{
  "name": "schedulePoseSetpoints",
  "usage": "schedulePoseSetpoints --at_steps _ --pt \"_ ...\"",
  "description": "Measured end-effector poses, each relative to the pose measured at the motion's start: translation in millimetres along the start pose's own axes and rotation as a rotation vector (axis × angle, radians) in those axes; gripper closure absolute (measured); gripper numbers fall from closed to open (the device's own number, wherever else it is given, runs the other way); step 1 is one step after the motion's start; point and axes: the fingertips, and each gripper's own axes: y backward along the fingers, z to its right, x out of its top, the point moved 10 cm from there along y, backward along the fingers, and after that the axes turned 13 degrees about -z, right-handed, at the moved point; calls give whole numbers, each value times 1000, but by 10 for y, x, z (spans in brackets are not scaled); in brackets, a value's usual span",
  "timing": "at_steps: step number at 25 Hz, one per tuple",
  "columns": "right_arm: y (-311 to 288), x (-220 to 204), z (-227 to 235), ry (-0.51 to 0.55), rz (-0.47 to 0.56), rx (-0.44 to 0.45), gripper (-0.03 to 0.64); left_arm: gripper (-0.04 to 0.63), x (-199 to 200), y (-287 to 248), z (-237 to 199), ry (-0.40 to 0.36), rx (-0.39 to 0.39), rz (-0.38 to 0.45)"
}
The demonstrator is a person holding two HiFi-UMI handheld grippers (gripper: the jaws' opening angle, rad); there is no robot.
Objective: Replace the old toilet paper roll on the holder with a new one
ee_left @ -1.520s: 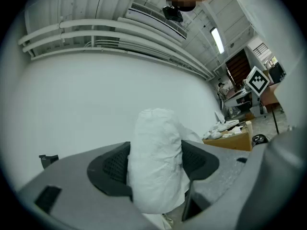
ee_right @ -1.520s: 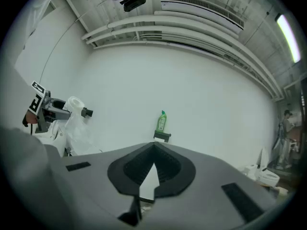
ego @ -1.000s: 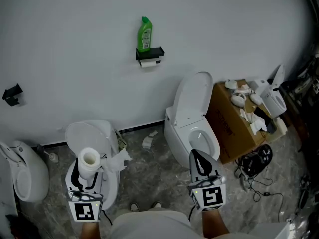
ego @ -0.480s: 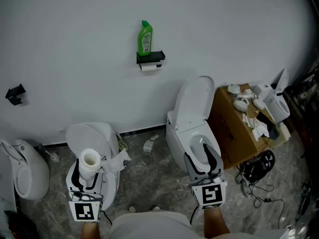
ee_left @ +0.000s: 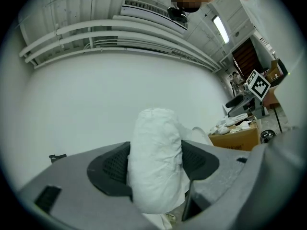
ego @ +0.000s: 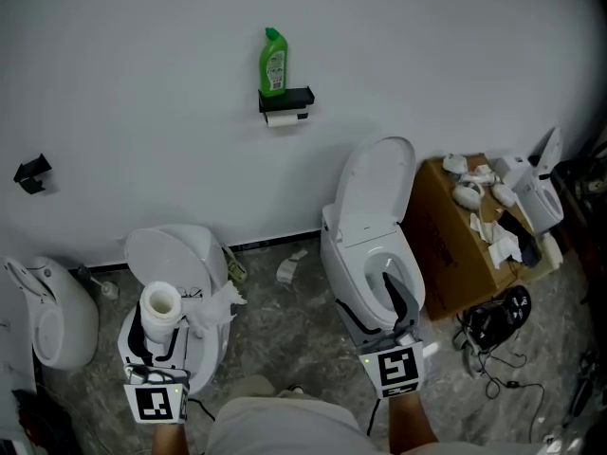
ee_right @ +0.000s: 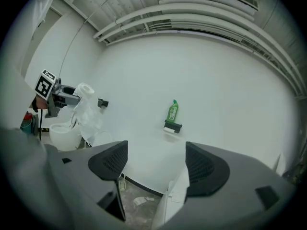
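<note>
The right gripper (ego: 395,290) has just been opening its dark fingers, which stand spread and empty, probably readying to pull the nearly spent white roll (ego: 282,118) off the black wall holder (ego: 287,100) at twelve o'clock. At seven o'clock, the left gripper (ego: 157,337) pinches the full white toilet paper roll (ego: 160,308).

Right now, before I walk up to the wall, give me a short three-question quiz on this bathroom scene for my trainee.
1. Multiple choice: what is the left gripper clamped on? A a sponge, B a toilet paper roll, C a cup.
2. True or false: the green bottle stands on top of the wall holder.
3. Fill in: in the head view, right of the open toilet sits a ____.
Key: 1 B. 2 true. 3 cardboard box.
</note>
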Motion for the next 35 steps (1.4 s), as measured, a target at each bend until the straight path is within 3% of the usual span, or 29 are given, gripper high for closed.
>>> schedulePoseSetpoints --at_steps 9,13,18,24,29,35 --pt "-446 -26 113 16 -69 11 273 285 -143 -568 -18 25 -30 -39" --pt "-919 103 227 45 -98 -6 273 285 -227 -1194 -142 52 -67 -38" --pt "-1827 654 455 68 -48 1 275 284 -134 -2241 -446 111 -149 -7" --pt "-2741 1267 599 116 -75 -21 275 284 -29 -3374 -924 154 -236 30" --pt "-3109 1322 674 105 -161 -24 275 284 42 -4034 -1023 165 -311 43" --pt "-3554 1304 770 136 -207 18 275 284 51 -4426 -927 175 -361 9"
